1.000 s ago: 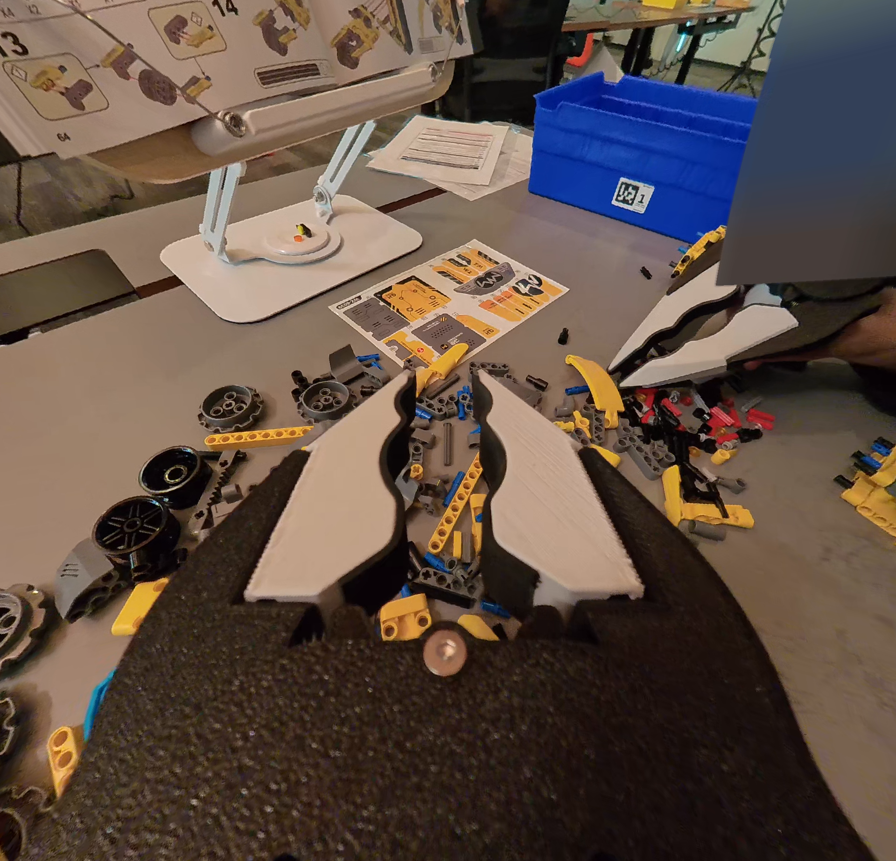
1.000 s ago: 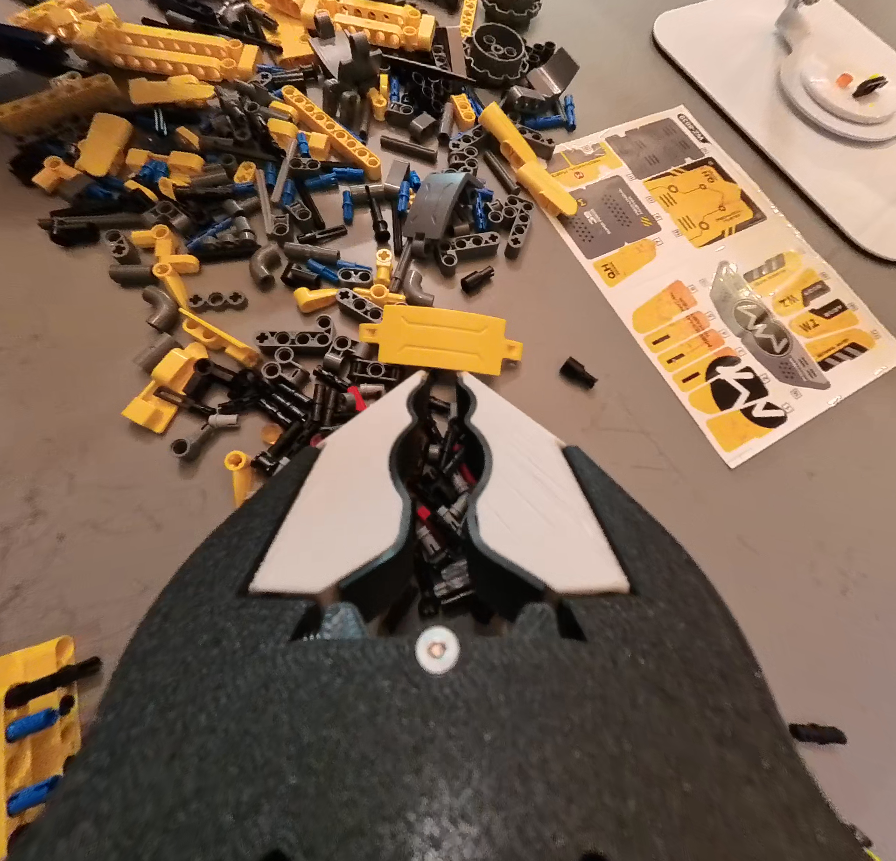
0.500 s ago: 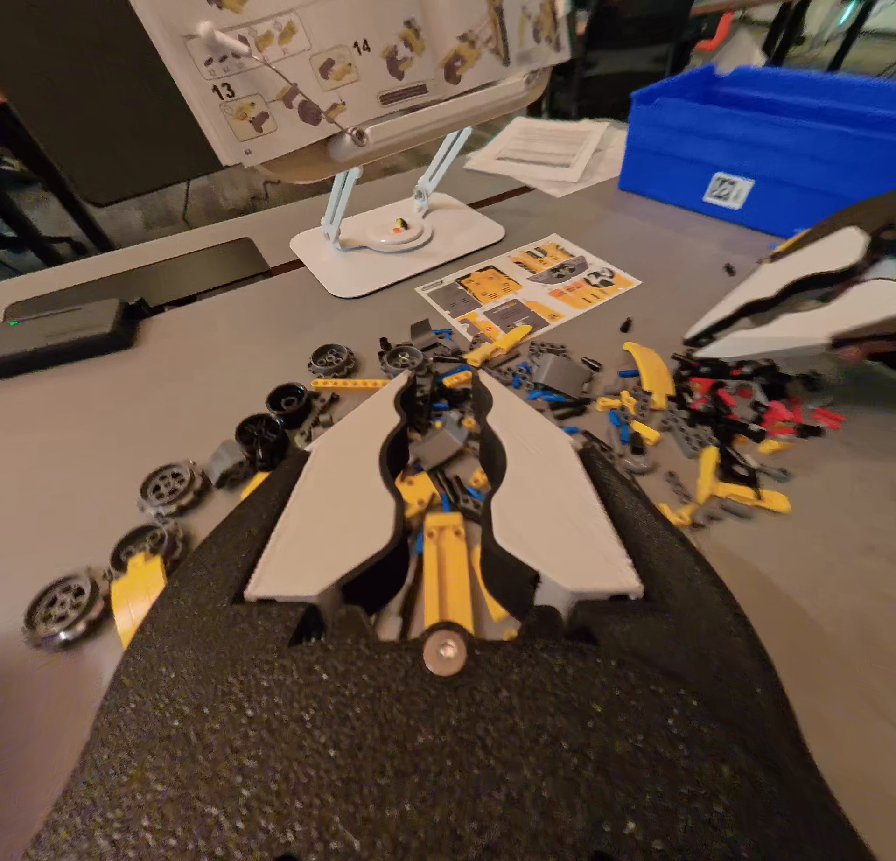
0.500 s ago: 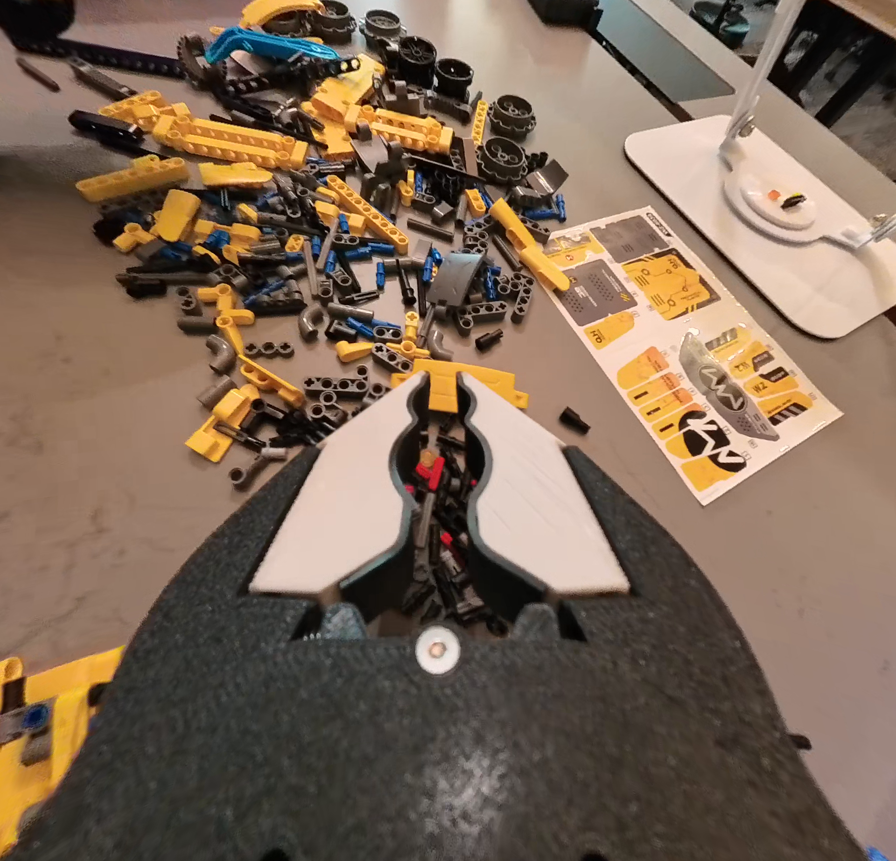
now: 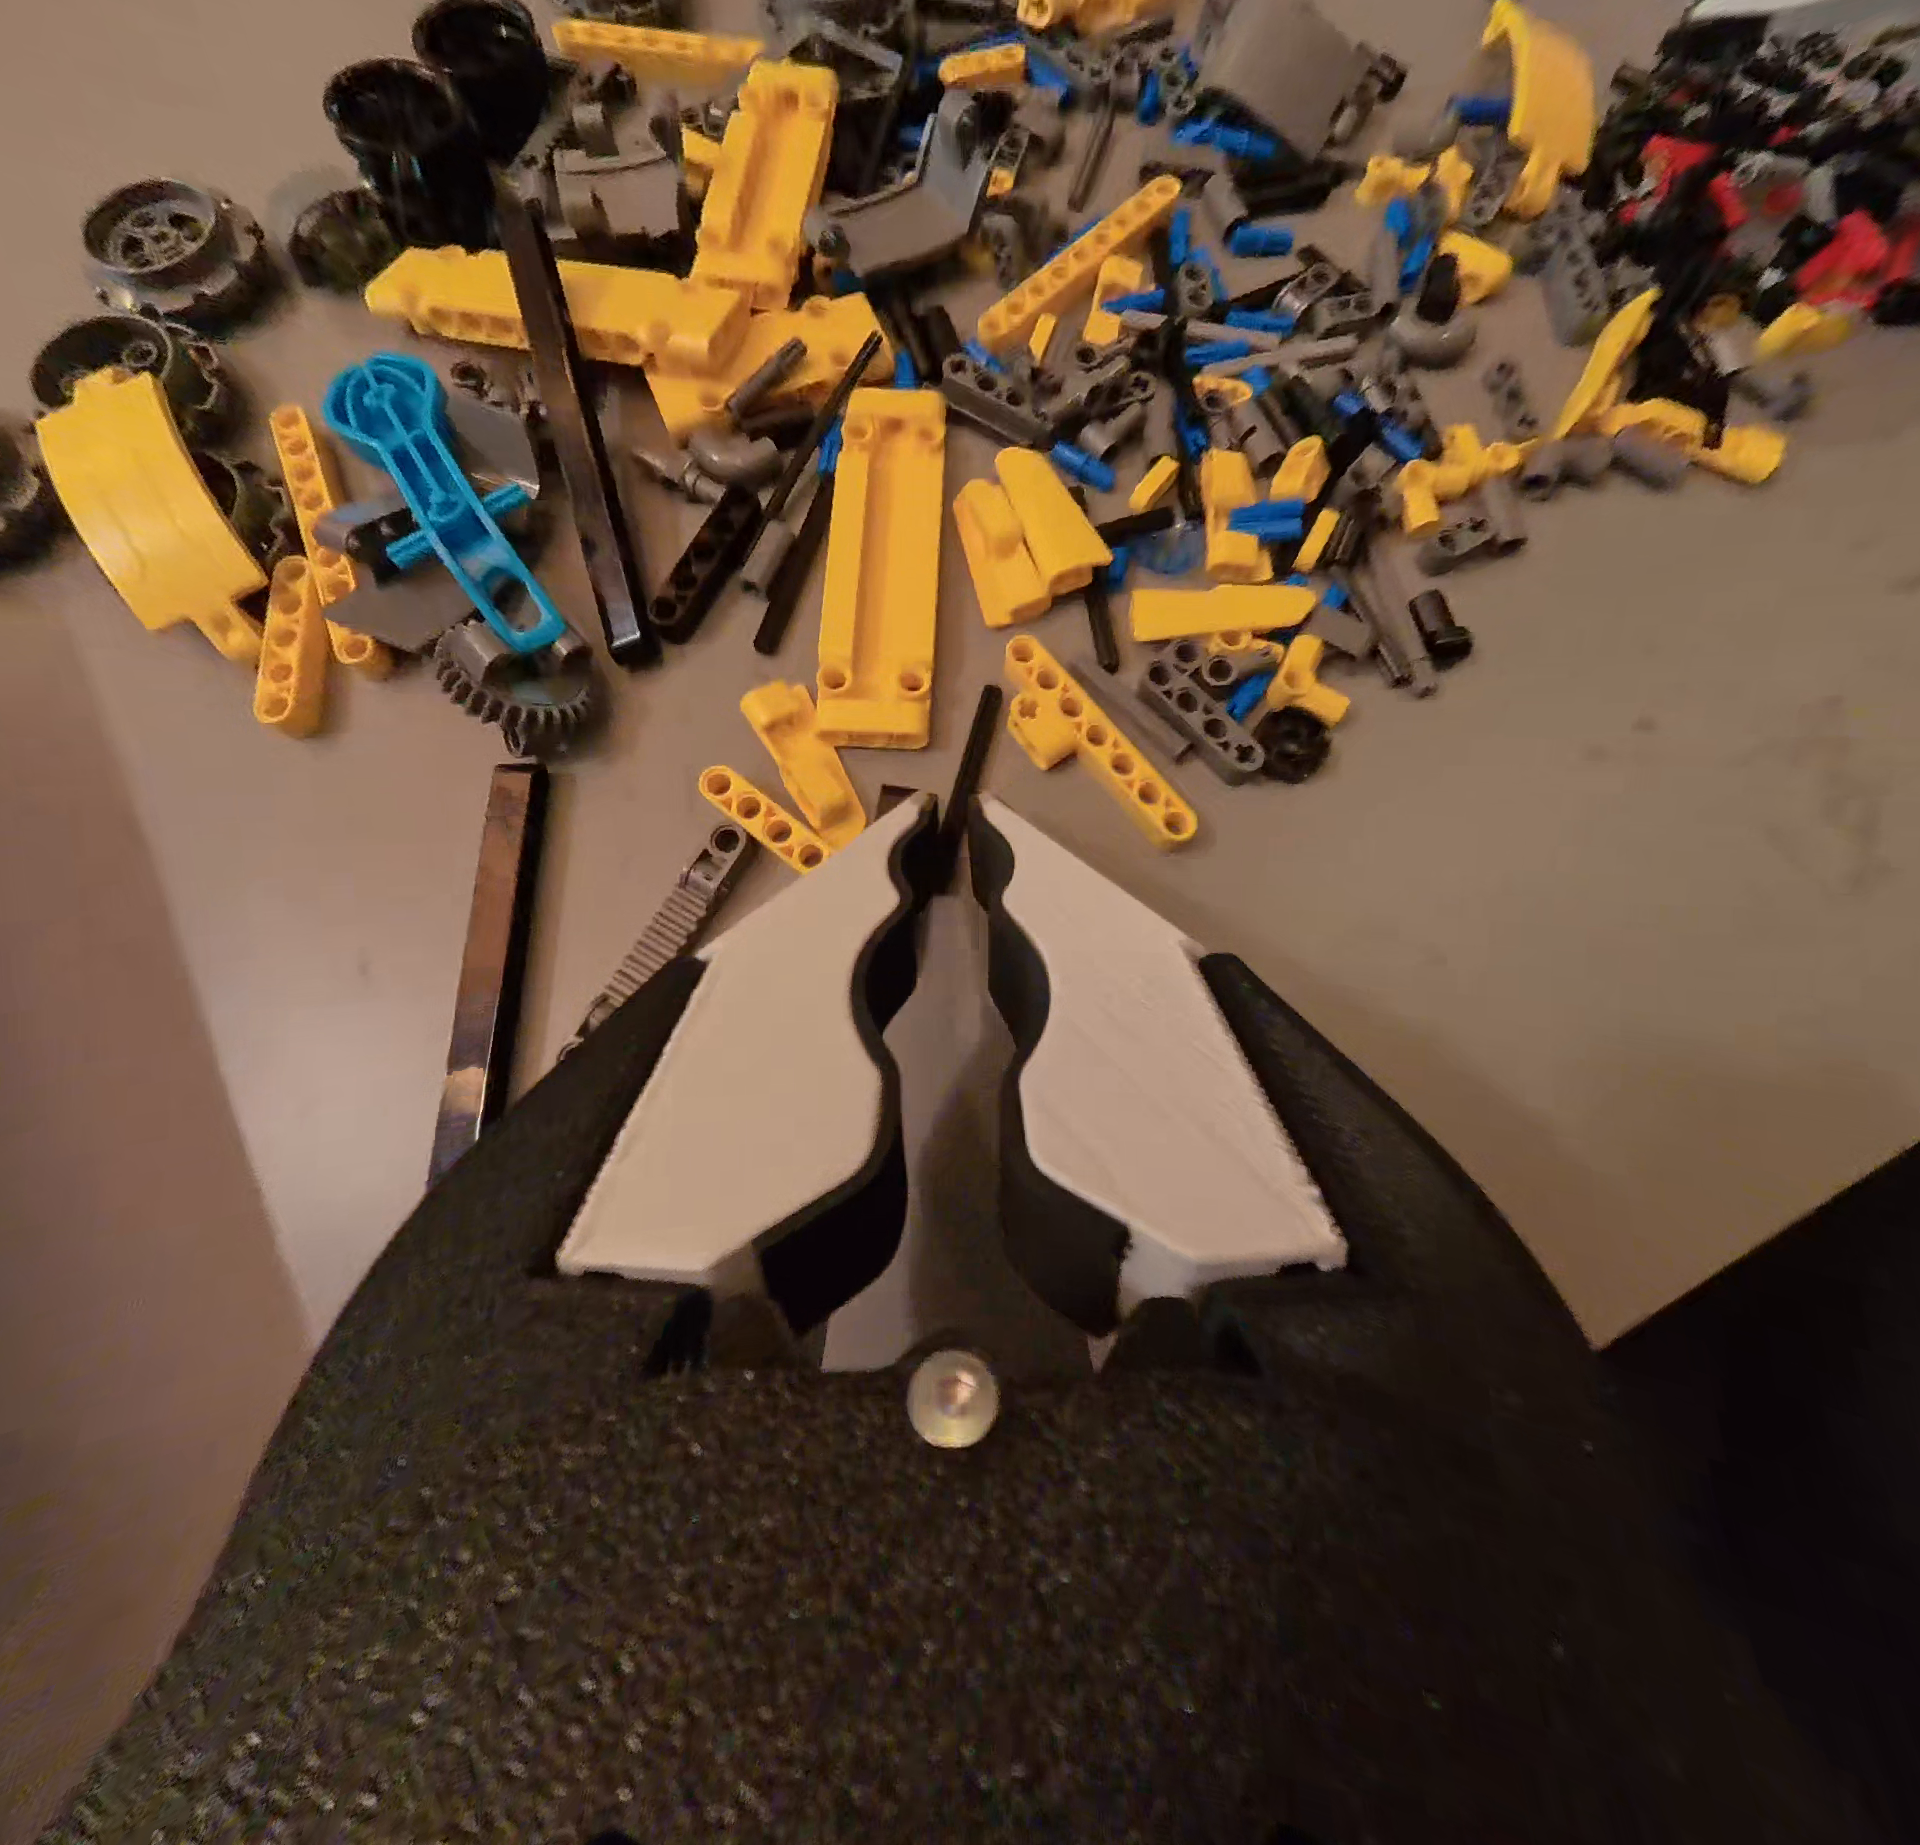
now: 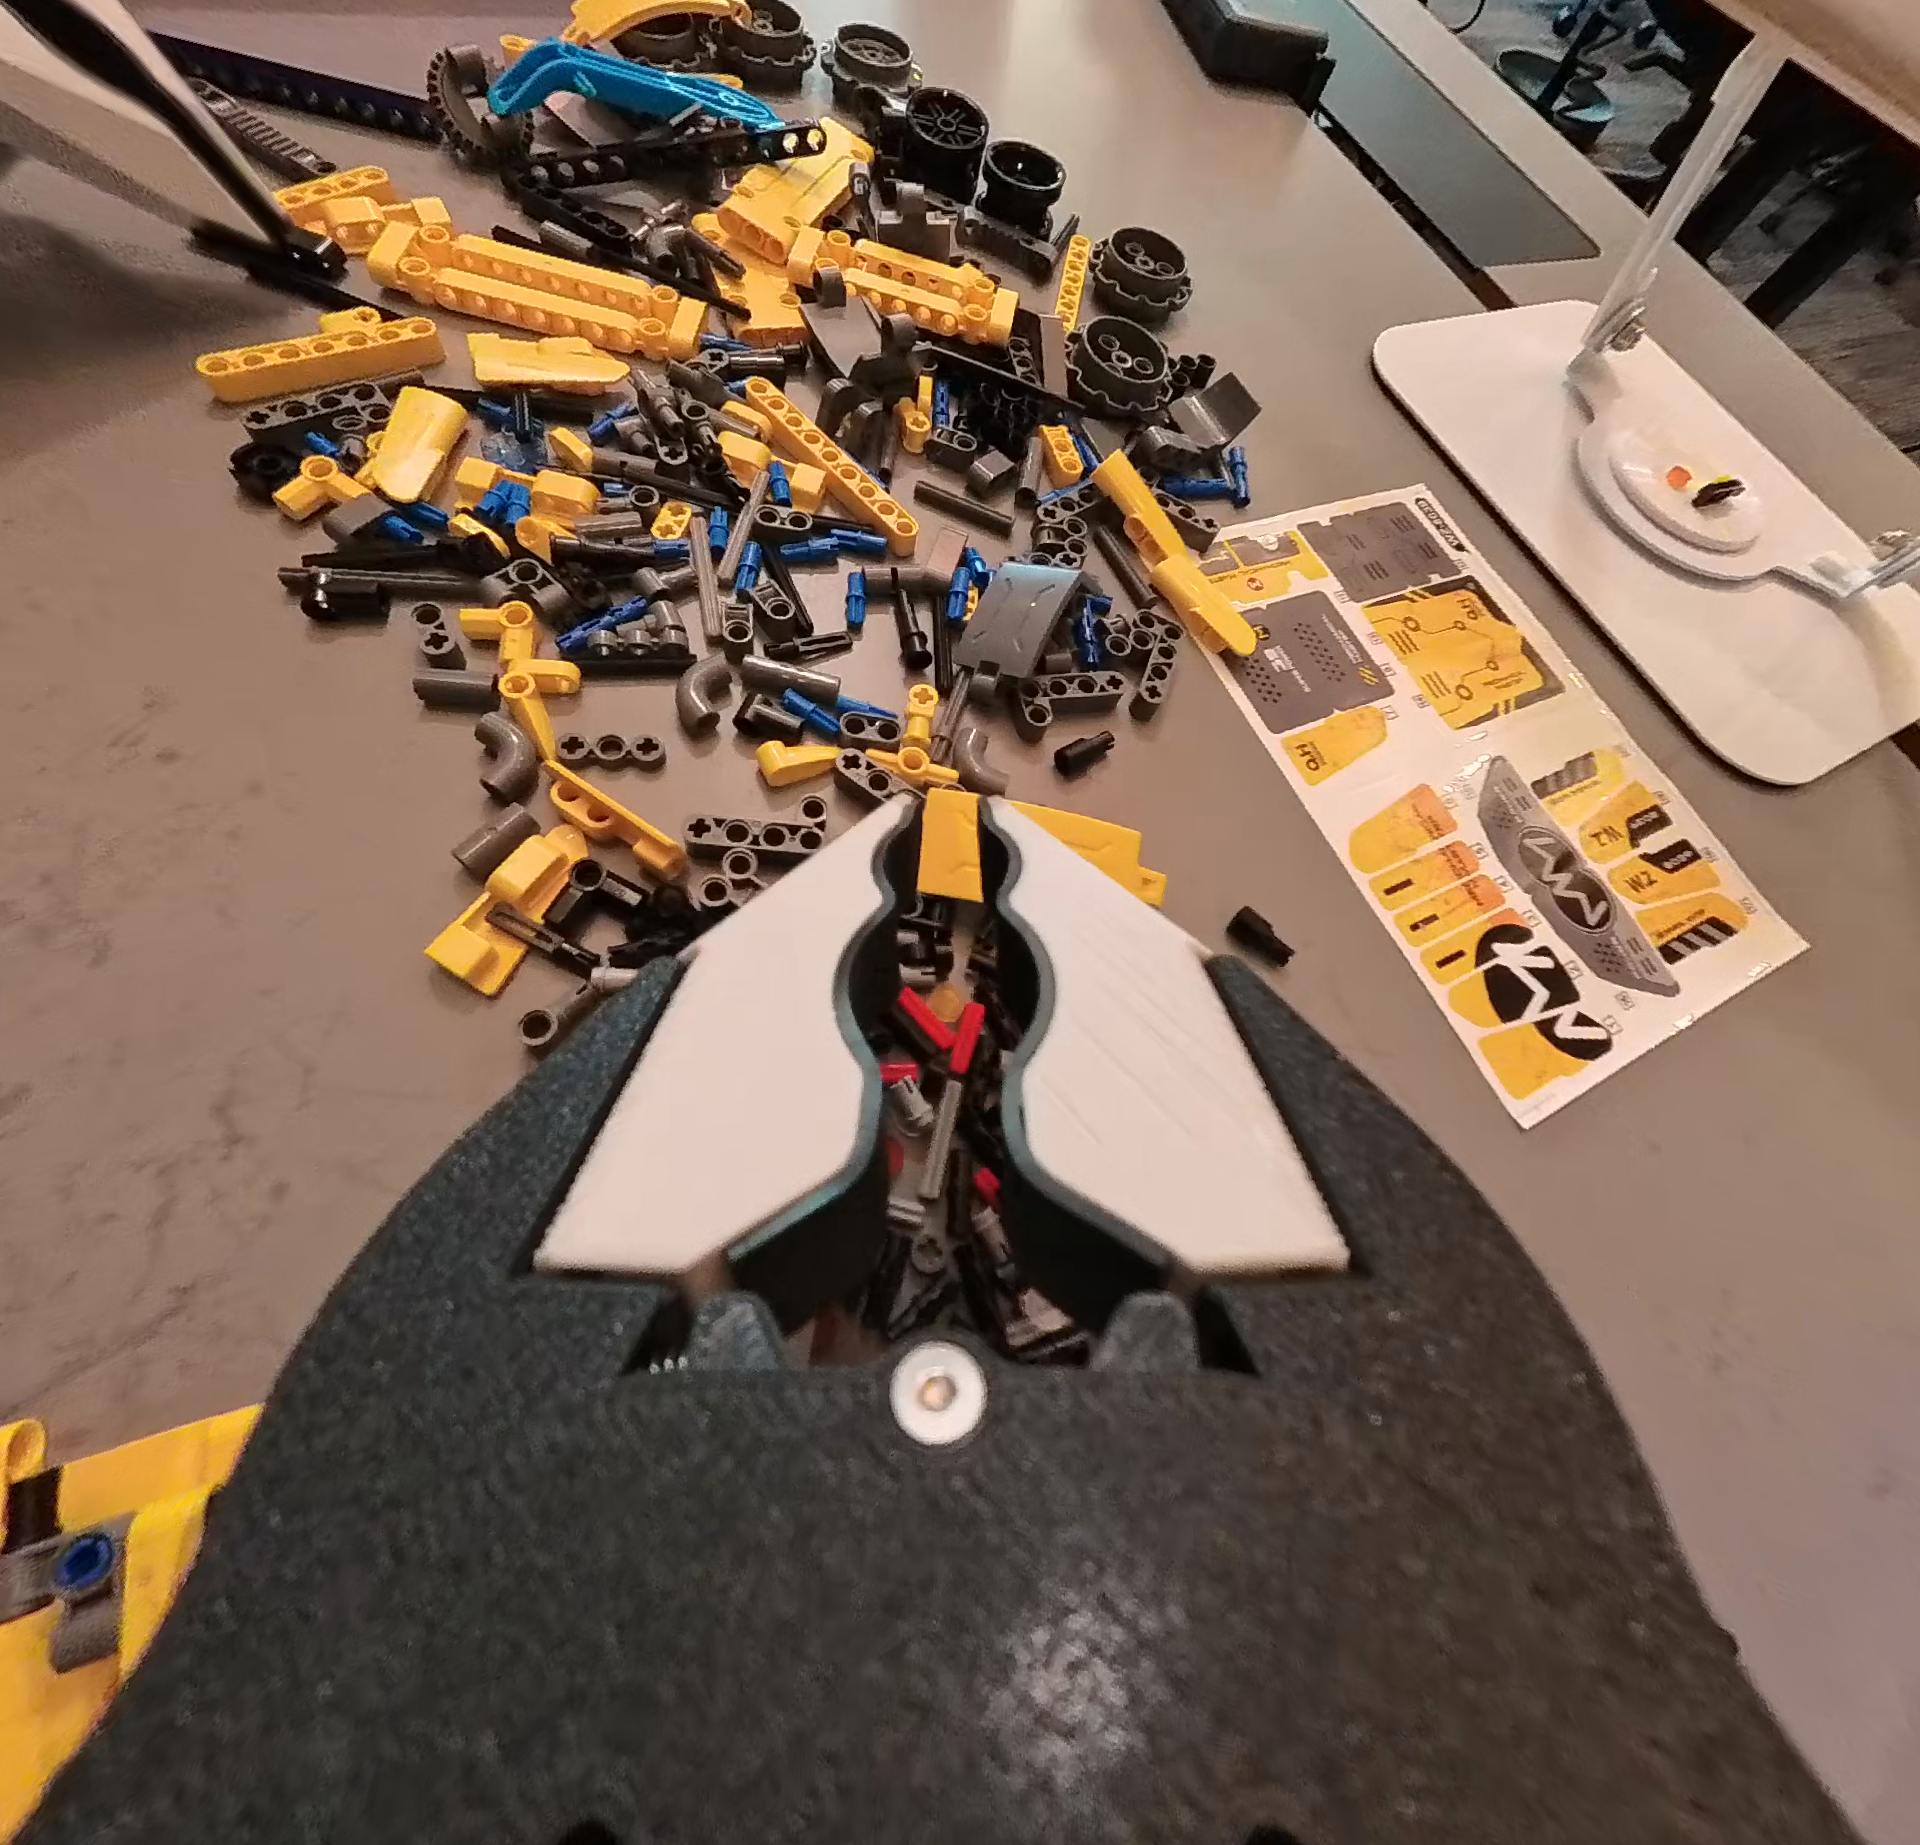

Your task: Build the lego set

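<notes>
A pile of loose yellow, grey, black and blue building pieces (image 5: 1039, 393) covers the grey table (image 5: 1558, 912). My left gripper (image 5: 953, 819) is at the pile's near edge, low over the table. Its jaws are closed to a thin slit on a thin black axle (image 5: 971, 746) that sticks out ahead of the tips. It also shows at the top left of the right wrist view (image 6: 281, 237). My right gripper (image 6: 951, 803) hovers over a flat yellow panel (image 6: 1091, 839) lying on the table, jaws a narrow gap apart and empty. Black and red pins (image 6: 935, 1026) lie under it.
A sticker sheet (image 6: 1455, 808) and a white stand base (image 6: 1662, 548) lie right of the pile. Black wheels (image 6: 1132, 268) sit at its far side. A blue tool (image 5: 436, 486) and a long black beam (image 5: 499, 943) lie at left. The table's front edge (image 5: 1558, 1307) is close. There is about 25 cm between the tips of the two grippers.
My left gripper tipped down and moved to the pile's near edge, and its jaws narrowed onto the black axle. My right gripper rose and drew back, now over the yellow panel.
</notes>
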{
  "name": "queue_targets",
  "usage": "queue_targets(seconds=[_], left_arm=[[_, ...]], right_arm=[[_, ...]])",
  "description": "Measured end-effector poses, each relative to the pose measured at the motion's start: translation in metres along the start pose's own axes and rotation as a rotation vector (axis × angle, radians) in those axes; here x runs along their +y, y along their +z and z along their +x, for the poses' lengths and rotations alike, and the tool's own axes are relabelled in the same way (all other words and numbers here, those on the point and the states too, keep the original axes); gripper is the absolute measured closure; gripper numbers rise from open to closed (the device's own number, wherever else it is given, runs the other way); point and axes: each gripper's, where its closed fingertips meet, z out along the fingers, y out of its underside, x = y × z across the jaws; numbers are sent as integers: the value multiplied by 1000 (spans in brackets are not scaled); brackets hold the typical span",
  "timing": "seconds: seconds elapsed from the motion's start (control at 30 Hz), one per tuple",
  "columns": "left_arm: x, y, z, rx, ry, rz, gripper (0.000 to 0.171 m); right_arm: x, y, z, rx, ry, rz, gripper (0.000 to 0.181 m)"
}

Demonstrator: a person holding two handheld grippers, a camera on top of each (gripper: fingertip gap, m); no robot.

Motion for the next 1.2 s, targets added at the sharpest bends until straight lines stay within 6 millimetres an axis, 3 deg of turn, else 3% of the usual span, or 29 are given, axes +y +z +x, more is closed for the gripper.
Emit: queue_targets(seconds=[0.6, 0.73, 0.83, 0.93, 1.1, 1.2], left_arm=[[2, 13, 5, -6, 54, -65, 168], [-18, -2, 14, 1, 82, 30, 168], [-37, -13, 44, 98, 103, 109, 168], [-43, -10, 91, 254, 121, 120, 168], [-24, 10, 171, 519, 108, -6, 168], [-12, 19, 186, 509, 157, -63, 168]], right_arm=[[-9, -4, -10, -21, -20, 32, 171], [-10, -4, -9, -21, -17, 35, 171], [-10, -5, -7, -13, -17, 34, 171], [-10, -6, -5, -6, -14, 38, 171], [-11, -6, -6, -12, -7, 43, 171], [-14, -7, -10, -30, -1, 56, 171]])
